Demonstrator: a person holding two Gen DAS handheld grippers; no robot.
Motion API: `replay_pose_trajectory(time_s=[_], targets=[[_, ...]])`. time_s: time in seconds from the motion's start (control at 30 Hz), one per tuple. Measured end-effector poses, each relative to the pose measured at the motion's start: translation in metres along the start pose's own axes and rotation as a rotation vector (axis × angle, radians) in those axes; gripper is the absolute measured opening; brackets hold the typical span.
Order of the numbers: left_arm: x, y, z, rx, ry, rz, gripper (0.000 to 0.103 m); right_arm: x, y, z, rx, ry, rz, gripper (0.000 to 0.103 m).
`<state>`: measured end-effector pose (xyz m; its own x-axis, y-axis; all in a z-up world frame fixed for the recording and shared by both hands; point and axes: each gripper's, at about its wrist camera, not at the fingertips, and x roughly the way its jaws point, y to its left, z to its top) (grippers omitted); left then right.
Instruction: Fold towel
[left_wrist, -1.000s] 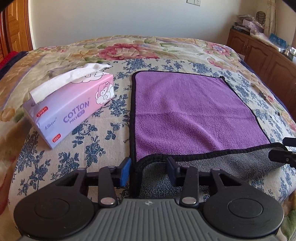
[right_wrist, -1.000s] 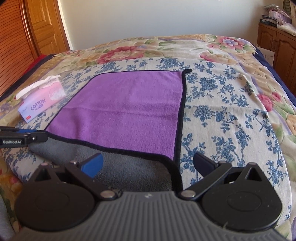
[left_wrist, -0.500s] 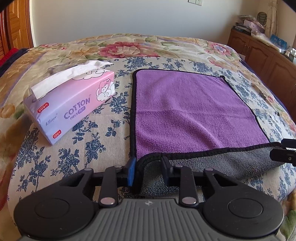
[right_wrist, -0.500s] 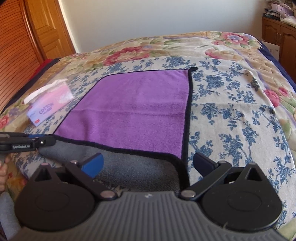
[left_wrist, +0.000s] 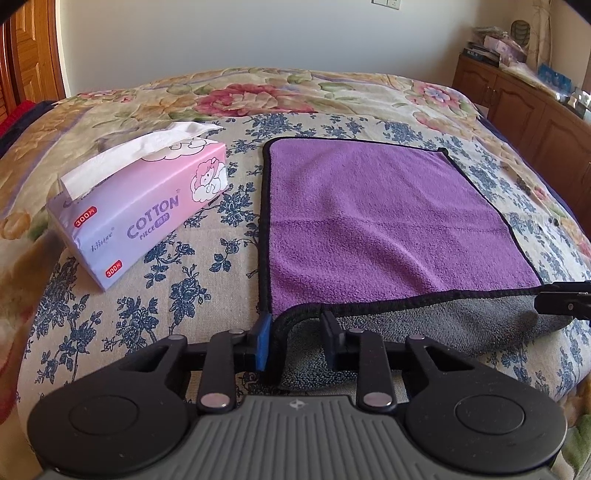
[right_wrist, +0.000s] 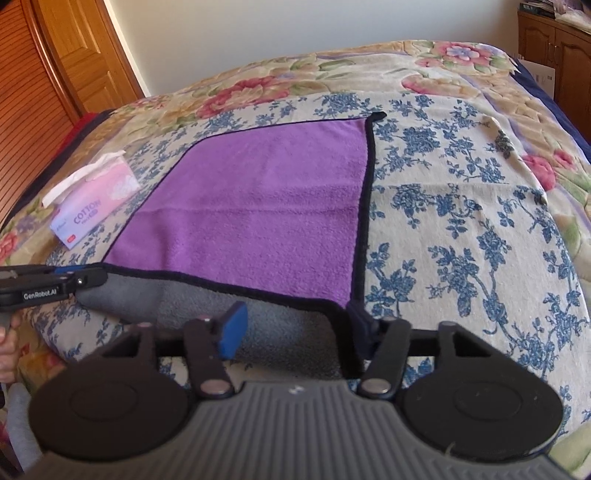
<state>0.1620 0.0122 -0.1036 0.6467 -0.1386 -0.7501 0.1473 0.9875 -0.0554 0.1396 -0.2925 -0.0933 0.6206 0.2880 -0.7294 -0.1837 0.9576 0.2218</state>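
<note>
My left gripper (left_wrist: 297, 338) straddles the near left corner of the towel (left_wrist: 376, 218); its jaws have just been closing, the black hem between them, pads not yet pressing. My right gripper (right_wrist: 295, 328) straddles the towel's near right corner, jaws just narrowed but still spread. The towel lies purple face up on the floral bedspread (right_wrist: 461, 229), near edge showing grey. A tissue pack (left_wrist: 144, 206) sits left of the towel.

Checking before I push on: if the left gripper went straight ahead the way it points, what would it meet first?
The left gripper, whose jaws have just been closing, would probably meet the purple towel first: its near corner already lies between the fingers. Depth is unclear in this view.
</note>
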Motion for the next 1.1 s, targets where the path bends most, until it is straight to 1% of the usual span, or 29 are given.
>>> replay_pose_trajectory(time_s=[0.13,0.2,0.23,0.27,0.37,0.43,0.57,0.63,0.9,1.1], targets=[[-0.002,-0.001,-0.001,0.008,-0.002,-0.001,0.016,-0.002,-0.005,0.001,0.007,0.008,-0.004,0.041],[-0.003,-0.001,-0.001,0.008,0.001,-0.006,0.012,-0.002,-0.006,0.001,0.006,0.013,-0.01,0.028],[-0.004,-0.001,-0.001,0.007,0.002,-0.01,0.01,-0.002,-0.007,0.001,0.006,0.015,-0.012,0.026],[-0.004,-0.001,-0.001,0.008,0.004,-0.014,0.009,-0.001,-0.007,0.001,0.004,0.017,-0.013,0.022],[-0.005,-0.002,-0.002,0.019,0.011,-0.018,0.007,-0.002,-0.008,0.001,-0.005,0.018,-0.017,0.019],[-0.006,-0.003,-0.003,0.024,0.012,-0.02,0.007,-0.002,-0.007,0.001,-0.016,0.02,-0.021,0.01],[-0.007,-0.005,-0.003,0.03,0.011,-0.024,0.006,-0.002,-0.007,0.002,-0.029,0.019,-0.021,0.008],[-0.008,-0.005,-0.002,0.031,0.011,-0.028,0.006,-0.003,-0.007,0.002,-0.033,0.017,-0.021,0.004],[-0.01,-0.006,-0.001,0.025,0.002,-0.04,0.006,-0.008,-0.007,0.005,-0.035,-0.01,-0.011,0.004],[-0.015,-0.006,0.002,0.015,-0.026,-0.047,0.006,-0.014,-0.004,0.009,-0.042,-0.041,-0.005,0.004]])
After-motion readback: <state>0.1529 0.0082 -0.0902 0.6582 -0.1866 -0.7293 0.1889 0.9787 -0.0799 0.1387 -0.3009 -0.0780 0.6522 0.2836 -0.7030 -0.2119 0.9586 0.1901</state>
